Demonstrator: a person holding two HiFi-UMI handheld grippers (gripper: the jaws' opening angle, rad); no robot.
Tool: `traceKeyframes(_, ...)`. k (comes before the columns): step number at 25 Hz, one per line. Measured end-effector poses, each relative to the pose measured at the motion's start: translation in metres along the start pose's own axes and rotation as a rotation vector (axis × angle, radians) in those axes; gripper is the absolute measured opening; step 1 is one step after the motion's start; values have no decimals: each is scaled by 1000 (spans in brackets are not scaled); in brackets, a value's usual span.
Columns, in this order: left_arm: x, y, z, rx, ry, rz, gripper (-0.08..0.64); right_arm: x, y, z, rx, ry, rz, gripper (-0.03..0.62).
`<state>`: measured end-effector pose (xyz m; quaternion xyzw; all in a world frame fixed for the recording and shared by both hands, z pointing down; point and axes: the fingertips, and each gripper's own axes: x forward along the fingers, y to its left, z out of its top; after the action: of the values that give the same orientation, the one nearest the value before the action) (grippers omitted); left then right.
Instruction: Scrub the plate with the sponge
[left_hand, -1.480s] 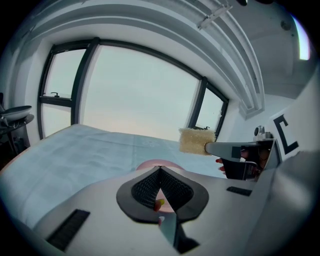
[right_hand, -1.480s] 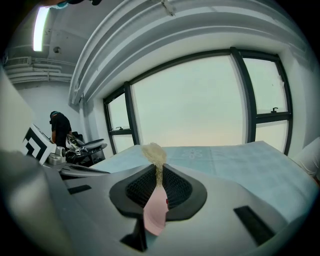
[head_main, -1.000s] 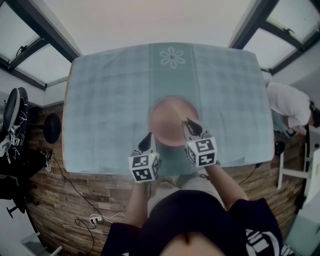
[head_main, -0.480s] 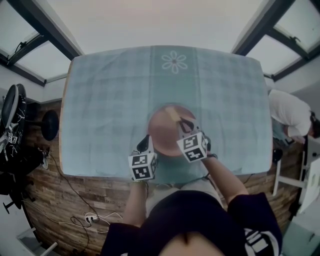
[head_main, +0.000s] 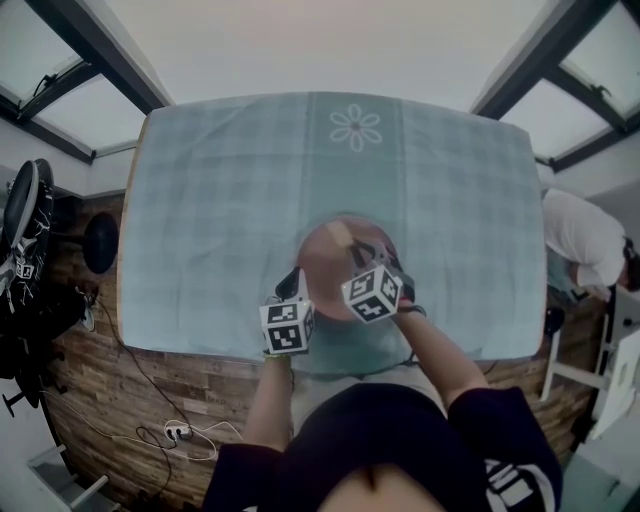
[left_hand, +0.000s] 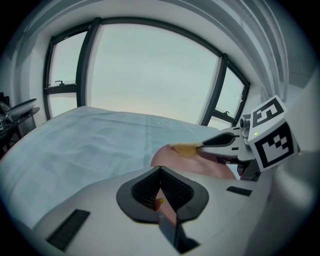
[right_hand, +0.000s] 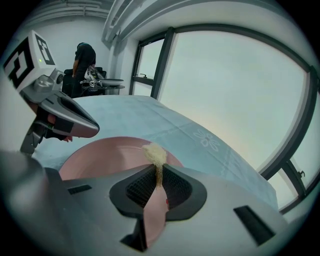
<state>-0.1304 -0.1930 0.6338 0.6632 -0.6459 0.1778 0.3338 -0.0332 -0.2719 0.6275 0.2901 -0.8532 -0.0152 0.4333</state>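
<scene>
The right tool (right_hand: 158, 170) is clamped on a small yellow sponge (right_hand: 155, 154). The sponge is squeezed thin between the two jaws and its fluffy end sticks out past the tips. That end sits low over a round pink plate (right_hand: 107, 155), toward the plate's far side. In the left gripper view it looks to be touching the plate's surface near the rim.

The left tool (left_hand: 160, 172) has its jaws drawn together on the plate's near left rim, and a sliver of pink shows in the narrow gap between them. Its tips stay at the edge, apart from the sponge. In the head view the two tools stand close side by side over the plate's near half. The right one reaches farther in, with its marker cube (head_main: 372, 293) tilted.

The plate lies flat on a pale blue-green checked cloth (head_main: 220, 200) that covers the tabletop, in its near middle part, a little back from the front edge. A white flower motif (head_main: 356, 127) is printed on the cloth at the far side, well apart from the plate. Around the tabletop is a wooden plank floor (head_main: 150, 400). A person in a white top (head_main: 585, 240) is at the right margin.
</scene>
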Motion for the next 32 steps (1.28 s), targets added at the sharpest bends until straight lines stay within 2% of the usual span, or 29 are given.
traceKeyframes(3, 4, 3, -5, -7, 16, 8, 8, 7, 9, 2, -36, 5, 21, 44)
traceKeyframes(8, 6, 5, -10, -30, 35, 4, 8, 18, 30, -4, -73, 40, 101, 44)
traceKeyframes(12, 7, 6, -14, -32, 43, 1, 8, 27, 41, -14, -76, 77, 165, 44)
traceKeyframes(15, 6, 6, -19, -43, 54, -14, 8, 30, 46, -15, -34, 101, 191, 44)
traceKeyframes(20, 6, 4, -17, -35, 48, -55, 8, 30, 49, -14, 12, 120, 210, 44)
traceKeyframes(32, 0, 1, -27, -14, 54, -108, 8, 10, 90, -21, -54, 147, 262, 44)
